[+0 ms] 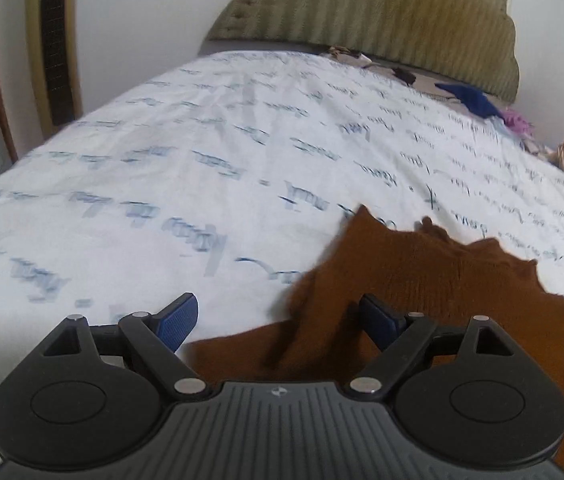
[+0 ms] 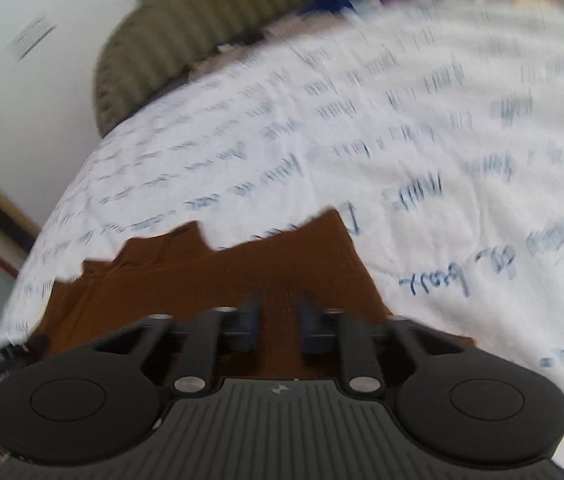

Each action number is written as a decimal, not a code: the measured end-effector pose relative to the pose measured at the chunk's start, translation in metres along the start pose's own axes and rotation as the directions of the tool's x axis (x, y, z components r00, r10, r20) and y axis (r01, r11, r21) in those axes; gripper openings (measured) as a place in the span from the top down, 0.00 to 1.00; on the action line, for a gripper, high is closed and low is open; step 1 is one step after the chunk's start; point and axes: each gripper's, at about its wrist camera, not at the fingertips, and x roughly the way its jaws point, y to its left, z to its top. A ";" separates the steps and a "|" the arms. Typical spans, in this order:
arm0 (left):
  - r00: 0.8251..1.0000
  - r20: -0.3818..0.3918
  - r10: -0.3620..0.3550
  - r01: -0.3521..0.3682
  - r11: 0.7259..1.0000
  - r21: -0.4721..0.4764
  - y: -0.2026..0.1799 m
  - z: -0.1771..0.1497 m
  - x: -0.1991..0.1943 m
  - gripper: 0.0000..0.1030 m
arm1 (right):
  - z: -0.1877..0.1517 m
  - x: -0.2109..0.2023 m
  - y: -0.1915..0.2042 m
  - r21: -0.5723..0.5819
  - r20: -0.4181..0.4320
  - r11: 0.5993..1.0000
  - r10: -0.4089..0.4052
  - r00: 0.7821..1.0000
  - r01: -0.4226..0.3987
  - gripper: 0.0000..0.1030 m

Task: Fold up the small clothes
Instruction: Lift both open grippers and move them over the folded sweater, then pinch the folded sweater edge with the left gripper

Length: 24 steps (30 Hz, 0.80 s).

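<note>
The brown garment (image 2: pixel 218 280) is lying on the bed (image 1: pixel 162 160) directly under the right gripper (image 2: pixel 278 324), fingers half-open, gripping nothing; left gripper (image 1: pixel 278 320), wide open, is straddling its left edge.

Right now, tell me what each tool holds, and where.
Left tool: nothing, wide open over the brown garment. Right tool: a grip cannot be told.

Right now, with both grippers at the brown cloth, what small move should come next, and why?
Probably finish closing the right gripper on the brown cloth. Its jaws stand partly closed with cloth between them, but a gap shows, so no grip is sure yet. The left gripper is wide open at the cloth's other edge and can close after.
</note>
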 end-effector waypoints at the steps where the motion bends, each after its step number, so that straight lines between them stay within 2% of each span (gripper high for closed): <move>1: 1.000 -0.006 -0.017 0.017 1.000 -0.012 0.010 0.001 -0.008 0.14 | -0.004 -0.012 0.010 -0.029 0.014 0.999 0.018 1.000 -0.018 0.54; 4: 0.999 -0.009 -0.031 0.030 0.999 -0.041 0.040 0.000 -0.032 0.14 | -0.020 -0.047 0.038 -0.081 0.008 0.987 0.137 0.991 -0.136 0.54; 6: 1.000 -0.015 -0.020 0.019 0.998 -0.062 0.060 -0.004 -0.045 0.14 | -0.037 -0.065 0.061 -0.136 -0.008 0.972 0.191 0.982 -0.190 0.49; 10: 0.998 -0.054 0.014 -0.017 0.998 -0.065 0.086 -0.016 -0.055 0.14 | -0.084 -0.085 0.108 -0.204 -0.100 0.922 0.316 0.944 -0.330 0.49; 13: 0.997 -0.069 -0.029 0.024 0.997 -0.074 0.093 -0.018 -0.057 0.14 | -0.121 -0.090 0.147 -0.270 -0.153 0.881 0.359 0.921 -0.388 0.49; 17: 0.985 -0.103 -0.139 0.130 0.988 -0.087 0.088 -0.012 -0.048 0.14 | -0.156 -0.093 0.206 -0.422 -0.173 0.820 0.347 0.922 -0.387 0.40; 19: 0.982 -0.117 -0.151 0.140 0.986 -0.092 0.084 -0.008 -0.040 0.14 | -0.170 -0.090 0.230 -0.502 -0.177 0.784 0.321 0.930 -0.366 0.39; 22: 0.979 -0.123 -0.160 0.149 0.984 -0.100 0.082 -0.004 -0.029 0.14 | -0.188 -0.088 0.257 -0.617 -0.140 0.731 0.262 0.955 -0.291 0.39; 24: 0.977 -0.120 -0.174 0.161 0.981 -0.110 0.081 -0.001 -0.025 0.14 | -0.196 -0.086 0.269 -0.665 -0.128 0.701 0.234 0.964 -0.258 0.39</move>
